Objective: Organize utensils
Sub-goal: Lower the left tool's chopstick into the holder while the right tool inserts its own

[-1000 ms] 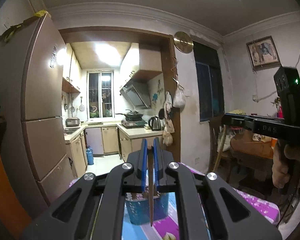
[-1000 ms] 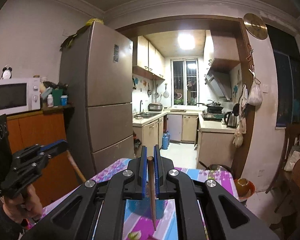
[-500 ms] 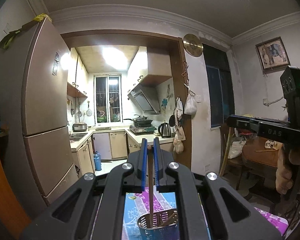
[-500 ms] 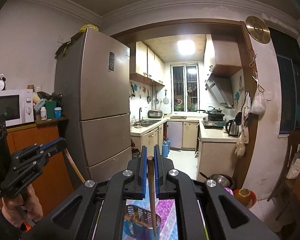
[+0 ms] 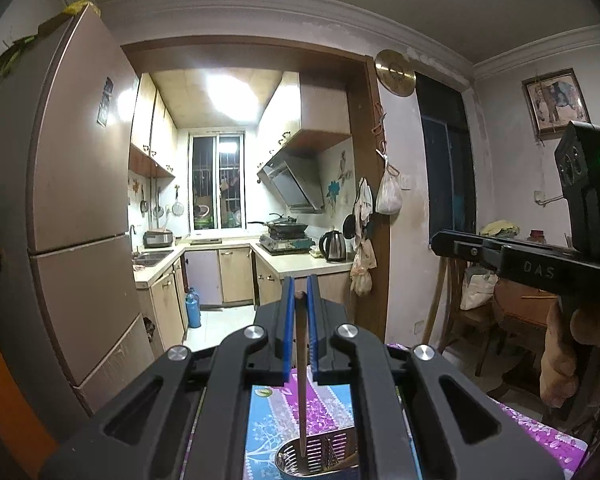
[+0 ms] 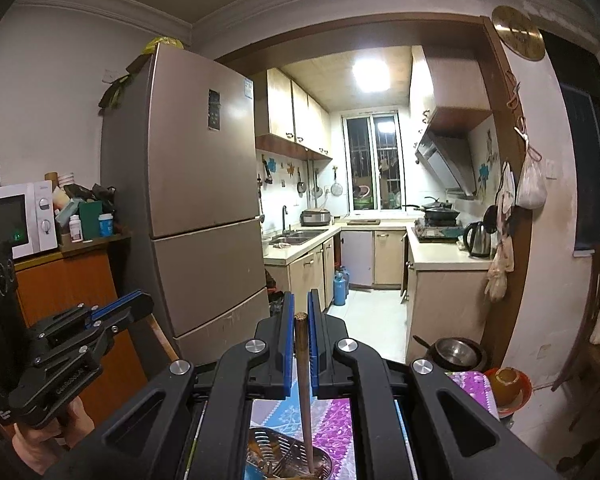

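My left gripper (image 5: 299, 292) is shut on a brown chopstick (image 5: 301, 384) that hangs down with its tip over the slotted metal utensil holder (image 5: 320, 454). My right gripper (image 6: 299, 308) is shut on another brown chopstick (image 6: 305, 396) whose lower end reaches into the same metal holder (image 6: 288, 458), which has several utensils in it. The holder stands on a floral tablecloth (image 5: 268, 420). The right gripper also shows at the right of the left wrist view (image 5: 440, 240), and the left gripper at the left of the right wrist view (image 6: 140, 306).
A tall fridge (image 6: 196, 200) and an orange cabinet (image 6: 64, 280) with a microwave (image 6: 16, 220) stand to the left. The kitchen doorway lies ahead. A wooden chair (image 5: 456, 312) and a table stand to the right. Bowls (image 6: 458, 354) sit past the table's far right edge.
Both grippers have tilted and come further over the holder. The metal insert now shows below each chopstick, where a second ago only the blue outer cup showed.
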Tool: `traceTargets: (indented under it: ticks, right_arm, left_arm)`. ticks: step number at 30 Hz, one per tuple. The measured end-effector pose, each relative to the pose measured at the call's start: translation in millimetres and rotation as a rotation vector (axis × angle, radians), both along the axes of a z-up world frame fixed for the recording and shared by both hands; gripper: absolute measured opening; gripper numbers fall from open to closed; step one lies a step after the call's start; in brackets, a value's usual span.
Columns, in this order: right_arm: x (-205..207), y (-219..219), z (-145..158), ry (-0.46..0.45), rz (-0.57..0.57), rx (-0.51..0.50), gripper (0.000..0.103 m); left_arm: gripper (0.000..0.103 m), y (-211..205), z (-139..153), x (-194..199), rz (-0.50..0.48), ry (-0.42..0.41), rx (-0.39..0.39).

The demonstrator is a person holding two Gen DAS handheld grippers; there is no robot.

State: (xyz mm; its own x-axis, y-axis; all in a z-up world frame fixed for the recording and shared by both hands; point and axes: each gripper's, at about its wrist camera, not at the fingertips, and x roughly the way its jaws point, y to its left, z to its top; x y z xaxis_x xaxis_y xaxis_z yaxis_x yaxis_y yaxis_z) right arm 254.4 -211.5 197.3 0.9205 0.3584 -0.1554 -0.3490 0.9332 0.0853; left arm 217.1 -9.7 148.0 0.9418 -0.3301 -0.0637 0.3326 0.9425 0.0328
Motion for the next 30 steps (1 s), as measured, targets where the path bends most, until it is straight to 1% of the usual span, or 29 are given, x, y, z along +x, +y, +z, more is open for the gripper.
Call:
traceTargets:
  ticks: [6,15,30]
  right_arm:
    - [18,4,-17,0.031,0.005,0.008,0.008]
    - [37,10,-41,0.071,0.005,0.009,0.008]
    - [44,11,-48,0.08,0.006,0.008,0.008]
  left_arm:
    - [0.005,-1,-15,13,-0.005,0.024,0.008]
    - [0.005,-3,-28,31,-0.004,0.059,0.008]
    - [0.005,-4,-36,47,-0.003,0.095,0.012]
